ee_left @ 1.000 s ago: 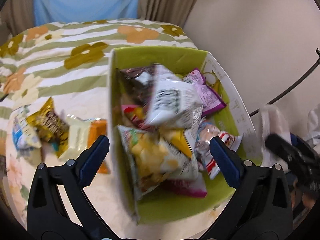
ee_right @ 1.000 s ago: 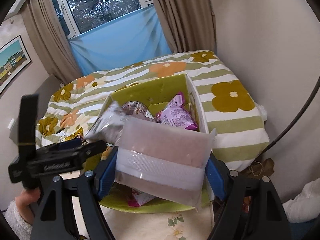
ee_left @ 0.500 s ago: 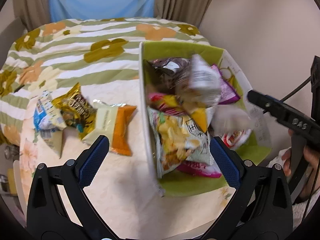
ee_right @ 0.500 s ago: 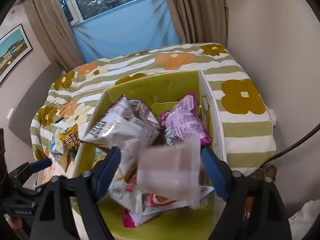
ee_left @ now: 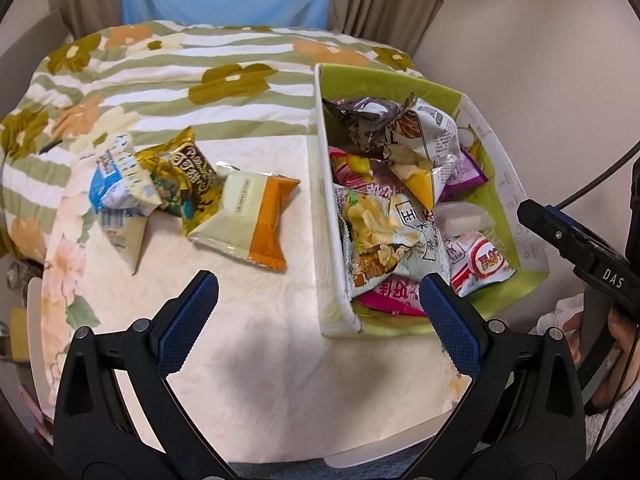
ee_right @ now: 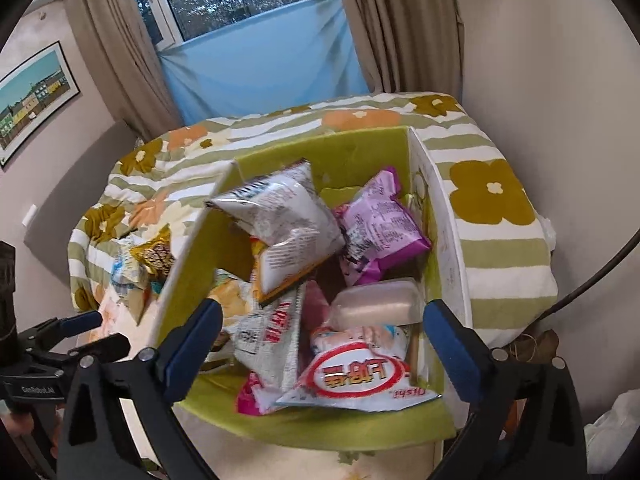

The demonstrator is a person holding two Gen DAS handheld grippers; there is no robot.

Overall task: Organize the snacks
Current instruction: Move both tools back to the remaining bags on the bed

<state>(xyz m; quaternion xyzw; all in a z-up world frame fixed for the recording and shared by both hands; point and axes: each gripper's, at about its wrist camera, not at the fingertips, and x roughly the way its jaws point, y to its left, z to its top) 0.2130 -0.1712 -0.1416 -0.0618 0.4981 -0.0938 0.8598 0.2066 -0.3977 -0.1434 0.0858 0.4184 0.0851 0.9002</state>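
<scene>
A green box [ee_left: 322, 216] [ee_right: 444, 248] holds several snack packets. Among them lies a pale pink packet [ee_right: 376, 305] [ee_left: 460, 216], free of any finger. My right gripper [ee_right: 322, 312] hovers over the box with its jaws opening and nothing pressed between them; it also shows at the right edge of the left wrist view [ee_left: 576, 248]. Three loose packets lie on the table left of the box: a blue-white one [ee_left: 116, 188], a gold one [ee_left: 180, 176] and a pale green and orange one [ee_left: 250, 216]. My left gripper [ee_left: 316, 284] is open and empty, above the table near the box's left wall.
The table carries a cream floral cloth [ee_left: 240, 352], and its front edge is close below my left gripper. Behind it lies a striped flowered bedcover [ee_left: 160, 80]. A wall and a black cable [ee_right: 592, 284] stand to the right. A person's hand [ee_left: 616, 340] holds the right tool.
My right gripper opened and the pale pink packet fell from it into the box. My left gripper shifted left, so the loose packets are now nearer the middle of its view.
</scene>
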